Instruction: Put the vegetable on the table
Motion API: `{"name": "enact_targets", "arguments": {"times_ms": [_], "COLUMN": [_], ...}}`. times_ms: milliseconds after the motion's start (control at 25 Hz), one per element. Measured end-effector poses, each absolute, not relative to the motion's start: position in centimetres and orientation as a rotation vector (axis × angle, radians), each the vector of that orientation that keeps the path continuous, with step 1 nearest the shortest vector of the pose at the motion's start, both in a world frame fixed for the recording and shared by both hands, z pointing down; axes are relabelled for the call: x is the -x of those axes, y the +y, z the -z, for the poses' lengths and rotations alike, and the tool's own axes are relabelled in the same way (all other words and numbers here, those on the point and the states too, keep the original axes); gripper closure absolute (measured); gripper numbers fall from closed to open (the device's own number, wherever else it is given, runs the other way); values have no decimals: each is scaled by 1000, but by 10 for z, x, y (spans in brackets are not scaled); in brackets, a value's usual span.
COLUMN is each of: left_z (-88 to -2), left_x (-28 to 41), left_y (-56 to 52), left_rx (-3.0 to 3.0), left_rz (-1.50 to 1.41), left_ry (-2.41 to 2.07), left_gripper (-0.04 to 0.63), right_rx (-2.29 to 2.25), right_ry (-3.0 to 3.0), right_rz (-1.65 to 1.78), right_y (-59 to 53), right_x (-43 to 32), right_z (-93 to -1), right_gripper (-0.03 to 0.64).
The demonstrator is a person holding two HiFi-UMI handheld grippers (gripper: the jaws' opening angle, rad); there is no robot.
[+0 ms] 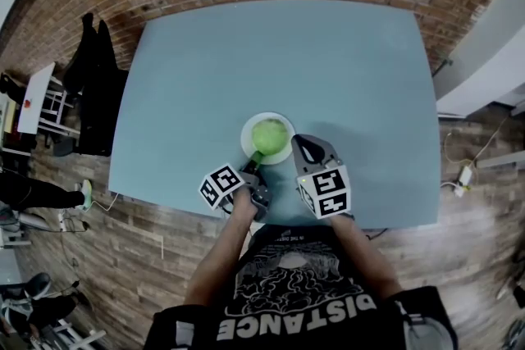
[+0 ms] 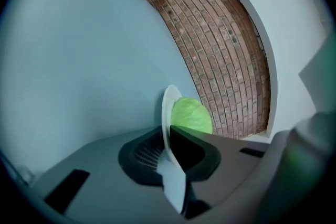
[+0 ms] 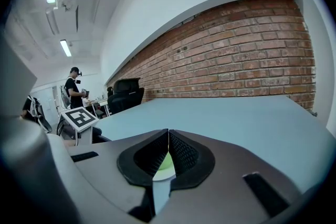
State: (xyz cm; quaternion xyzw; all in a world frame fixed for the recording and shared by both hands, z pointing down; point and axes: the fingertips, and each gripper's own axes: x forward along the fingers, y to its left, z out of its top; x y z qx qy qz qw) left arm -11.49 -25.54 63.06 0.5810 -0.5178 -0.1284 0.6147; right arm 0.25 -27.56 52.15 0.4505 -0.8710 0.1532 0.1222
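Left gripper (image 1: 256, 162) pinches plate (image 1: 284, 152) rim, vegetable (image 1: 269, 133) just beyond

vegetable (image 3: 166, 162) mostly hidden behind right jaws, plate (image 3: 163, 175) a sliver

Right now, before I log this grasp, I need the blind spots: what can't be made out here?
- Head view: where the left gripper meets the plate is hidden under the gripper's own body.
- Left gripper view: the plate shows edge-on, so whether it is off the table cannot be told; a jaw pad covers part of the vegetable.
- Right gripper view: the right gripper's shut jaws hide all but a sliver of plate and vegetable.
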Motion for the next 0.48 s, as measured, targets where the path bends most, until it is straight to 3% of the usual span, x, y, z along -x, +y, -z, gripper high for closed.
{"name": "enact_targets", "arguments": {"times_ms": [480], "left_z": [-635], "left_x": [124], "left_y": [-254], "left_rx": [-1356], "left_rz": [115], "left_ry": [-1302], "left_gripper": [542], "right_rx": [-1298], "right_ry": [-2539], "right_rz": [-450], "right_y": [-271], "right_x": [4], "right_z": [-523], "right_gripper": [607]}}
